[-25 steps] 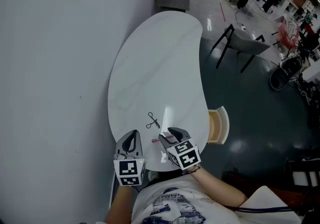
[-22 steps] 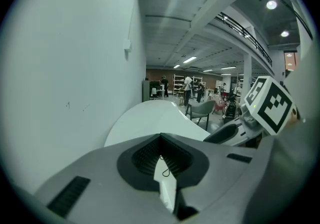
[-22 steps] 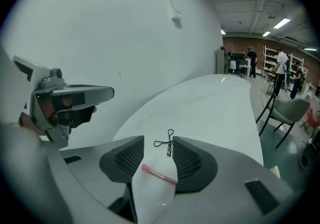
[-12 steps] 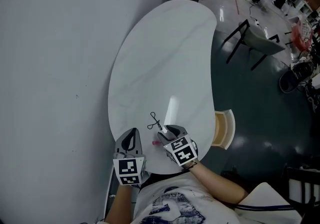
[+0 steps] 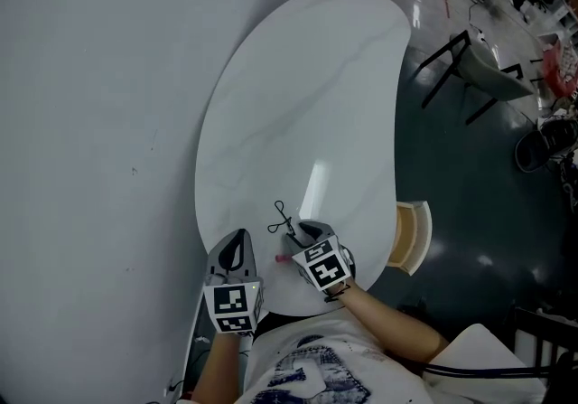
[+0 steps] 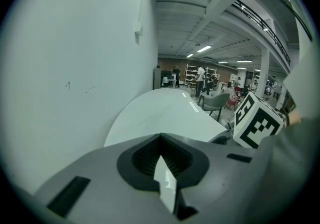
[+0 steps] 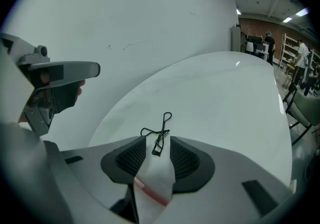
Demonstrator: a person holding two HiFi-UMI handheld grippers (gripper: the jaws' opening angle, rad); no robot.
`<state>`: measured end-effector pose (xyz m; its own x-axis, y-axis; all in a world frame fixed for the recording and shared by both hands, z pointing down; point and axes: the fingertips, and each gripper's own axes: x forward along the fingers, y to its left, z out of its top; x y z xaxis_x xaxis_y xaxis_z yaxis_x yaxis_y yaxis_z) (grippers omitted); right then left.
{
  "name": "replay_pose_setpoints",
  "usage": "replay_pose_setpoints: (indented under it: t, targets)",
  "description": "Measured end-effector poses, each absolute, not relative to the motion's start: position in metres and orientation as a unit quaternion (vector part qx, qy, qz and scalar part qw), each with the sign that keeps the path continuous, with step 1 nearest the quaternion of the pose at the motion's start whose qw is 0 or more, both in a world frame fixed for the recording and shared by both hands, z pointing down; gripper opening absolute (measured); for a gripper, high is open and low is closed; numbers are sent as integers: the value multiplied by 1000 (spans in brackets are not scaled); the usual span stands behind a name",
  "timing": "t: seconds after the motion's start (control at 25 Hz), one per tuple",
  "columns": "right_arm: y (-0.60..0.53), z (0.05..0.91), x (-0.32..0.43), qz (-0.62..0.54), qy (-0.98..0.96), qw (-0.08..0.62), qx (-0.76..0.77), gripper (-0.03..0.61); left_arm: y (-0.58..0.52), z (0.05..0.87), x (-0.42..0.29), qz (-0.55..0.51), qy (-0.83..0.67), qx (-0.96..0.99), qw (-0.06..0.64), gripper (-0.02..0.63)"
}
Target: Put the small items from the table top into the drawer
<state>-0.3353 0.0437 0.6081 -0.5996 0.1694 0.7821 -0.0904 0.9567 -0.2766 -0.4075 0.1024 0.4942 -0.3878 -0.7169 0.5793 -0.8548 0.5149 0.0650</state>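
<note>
On the white table (image 5: 298, 104), a black eyelash curler (image 5: 281, 217) lies near the front edge. A thin pink stick (image 5: 281, 258) lies just behind it, on my side. My right gripper (image 5: 301, 232) hovers low over both. Its jaws are closing, but the pads stand apart. In the right gripper view the curler's (image 7: 159, 135) near end sits between the fingertips of this gripper (image 7: 157, 148), untouched, and the pink stick (image 7: 150, 192) shows below in the gap. My left gripper (image 5: 235, 244) rests at the table's near left edge, shut and empty (image 6: 161, 140). The open drawer (image 5: 411, 235) juts from the table's right side.
A pale wall (image 5: 99, 122) runs along the table's left side. A chair (image 5: 470, 68) stands on the dark floor at the far right. The left gripper (image 7: 55, 82) shows at the left of the right gripper view. People and shelves are far off in the hall.
My right gripper has slid forward over the pink stick until its tips reach the curler, and its jaws have narrowed a little. The left gripper has stayed put.
</note>
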Motion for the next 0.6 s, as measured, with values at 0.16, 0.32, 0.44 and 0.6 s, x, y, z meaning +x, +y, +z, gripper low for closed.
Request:
replay_pose_setpoints:
  t: [0.16,0.32,0.44,0.6]
  targets:
    - [43,618,-342,143,-878,455,-35,136,98,504,-413,124,-824,470,290,20]
    - [43,623,-344,146,-874,461,-45,116,94,508,-416,125,-825,464,298,20]
    - [42,625,-348,145,-873,463,-52,109,92,509,-420,126,-826,460,300,20]
    - [41,625,-353,138,-871,468,-62,92,94,512,-424,127,-827,454,306,20]
